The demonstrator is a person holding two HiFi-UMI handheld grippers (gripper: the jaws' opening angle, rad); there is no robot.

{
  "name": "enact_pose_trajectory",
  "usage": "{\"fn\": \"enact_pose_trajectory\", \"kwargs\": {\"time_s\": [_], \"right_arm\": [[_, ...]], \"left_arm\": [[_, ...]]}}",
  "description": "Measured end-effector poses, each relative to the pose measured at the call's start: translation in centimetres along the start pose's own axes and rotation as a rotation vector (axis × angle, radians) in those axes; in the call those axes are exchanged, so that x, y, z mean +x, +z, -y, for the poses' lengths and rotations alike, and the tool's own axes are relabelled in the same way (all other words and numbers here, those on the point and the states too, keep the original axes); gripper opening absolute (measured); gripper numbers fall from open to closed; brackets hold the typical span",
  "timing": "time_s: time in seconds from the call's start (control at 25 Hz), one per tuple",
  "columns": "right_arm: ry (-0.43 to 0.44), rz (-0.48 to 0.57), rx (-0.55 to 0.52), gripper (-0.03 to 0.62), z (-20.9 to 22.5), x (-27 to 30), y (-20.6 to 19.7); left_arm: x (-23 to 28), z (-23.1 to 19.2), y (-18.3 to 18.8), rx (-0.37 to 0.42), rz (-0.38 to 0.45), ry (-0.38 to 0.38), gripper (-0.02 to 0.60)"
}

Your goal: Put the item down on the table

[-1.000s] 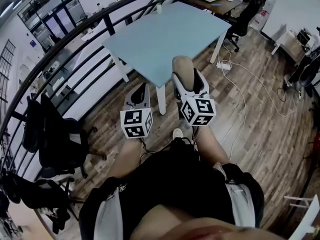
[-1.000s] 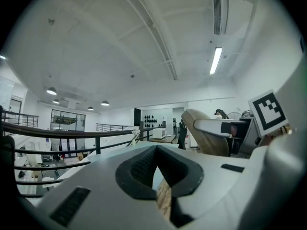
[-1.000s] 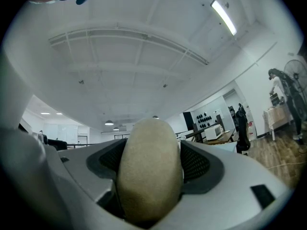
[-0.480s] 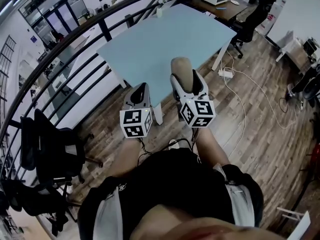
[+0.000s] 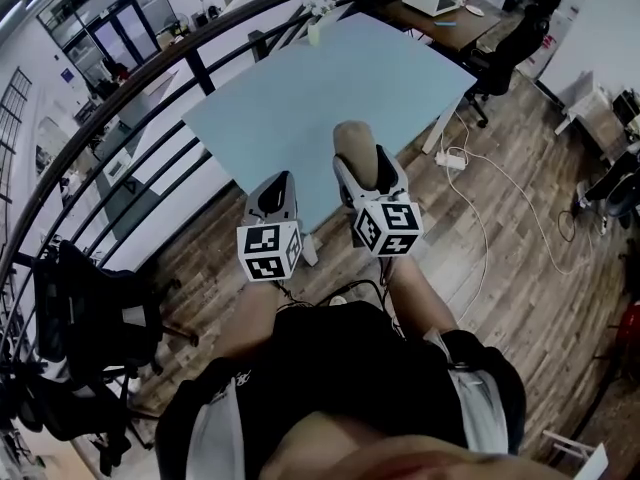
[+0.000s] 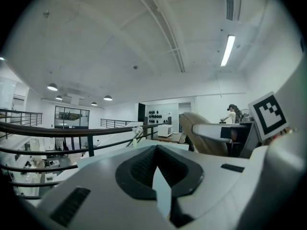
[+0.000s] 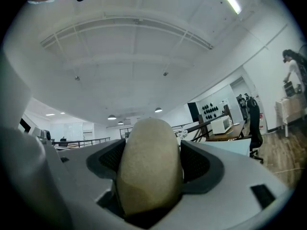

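No word, number or brand name can be read anywhere. The white marker cube [image 5: 268,252] on the left gripper [image 5: 279,181] and the one on the right gripper [image 5: 362,158] carry only black-and-white square patterns, no letters.

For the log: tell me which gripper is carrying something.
The right gripper, shut on the tan oval item; the left gripper holds nothing.

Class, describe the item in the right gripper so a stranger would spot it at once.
Find the pale blue table beside the black railing; two grippers with marker cubes hang at its near edge. The right gripper has its jaws clamped on a tan, smooth oblong item, while the left gripper holds nothing.
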State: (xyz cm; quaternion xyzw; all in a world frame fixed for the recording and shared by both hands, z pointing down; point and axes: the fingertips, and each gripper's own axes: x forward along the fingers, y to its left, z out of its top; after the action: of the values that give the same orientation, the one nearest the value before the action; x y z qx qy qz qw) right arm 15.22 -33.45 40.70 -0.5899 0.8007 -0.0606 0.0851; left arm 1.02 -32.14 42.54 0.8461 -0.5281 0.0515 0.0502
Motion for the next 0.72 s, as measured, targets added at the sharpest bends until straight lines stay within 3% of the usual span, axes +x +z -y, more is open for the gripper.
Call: {"fn": "enact_pose_trajectory", "kwargs": {"time_s": [0.36,0.72], "right_arm": [[0.004,-0.07,-0.047,0.362,-0.6,4.9,-3.1],[-0.003,-0.163,-0.017,0.364,-1.1,9.3,-7.8]], "left_arm": [[2.9,-2.7,0.7,0.005,-0.005,-0.004,0.008],[4.4,-6.4,0.9,0.007,-0.01,0.007,0.008]]}}
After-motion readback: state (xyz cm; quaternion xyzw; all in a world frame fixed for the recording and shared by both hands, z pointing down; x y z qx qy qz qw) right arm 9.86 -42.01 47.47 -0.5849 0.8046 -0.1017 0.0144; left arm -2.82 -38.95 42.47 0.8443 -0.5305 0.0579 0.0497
